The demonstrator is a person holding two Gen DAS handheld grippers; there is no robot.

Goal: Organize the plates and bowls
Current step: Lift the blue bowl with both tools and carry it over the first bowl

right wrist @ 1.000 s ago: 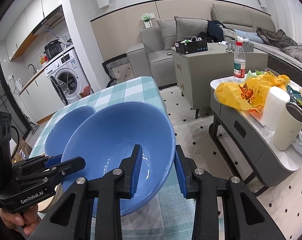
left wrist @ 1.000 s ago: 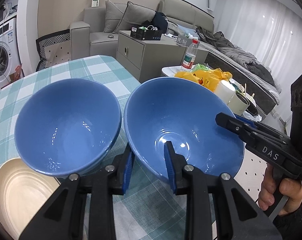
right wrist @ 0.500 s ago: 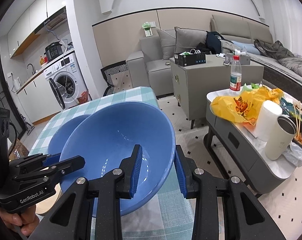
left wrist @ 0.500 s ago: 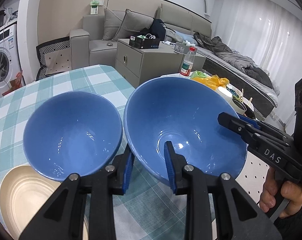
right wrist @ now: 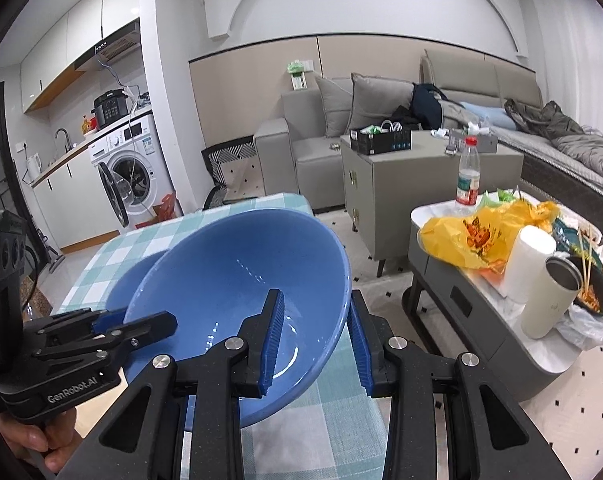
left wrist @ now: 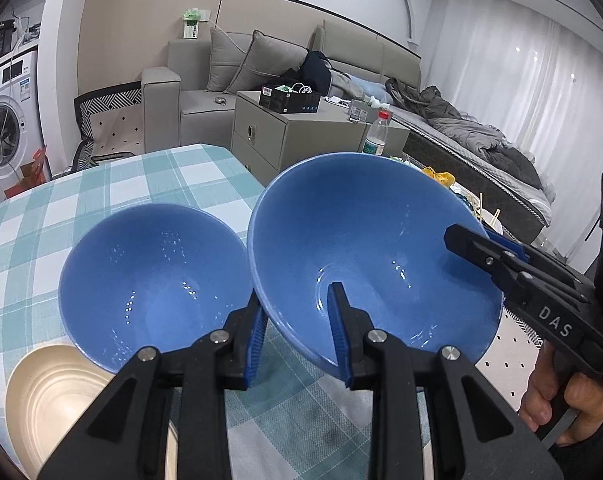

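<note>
1. I have the larger blue bowl [left wrist: 373, 248] clamped by both the left gripper [left wrist: 297, 336] and the right gripper [right wrist: 315, 344] — lifted beside the smaller blue bowl [left wrist: 153, 276].
2. Next — I judge — nest it inside.

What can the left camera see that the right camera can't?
Only the left wrist view shows the cream plate on the table, partly under the smaller blue bowl, and the white curtains.

Only the right wrist view shows the yellow bag, the tumbler, and the kitchen sink tap.

Both show the big blue bowl, with the left tool and the right tool each clamped on its rim, plus the checked tablecloth.
</note>
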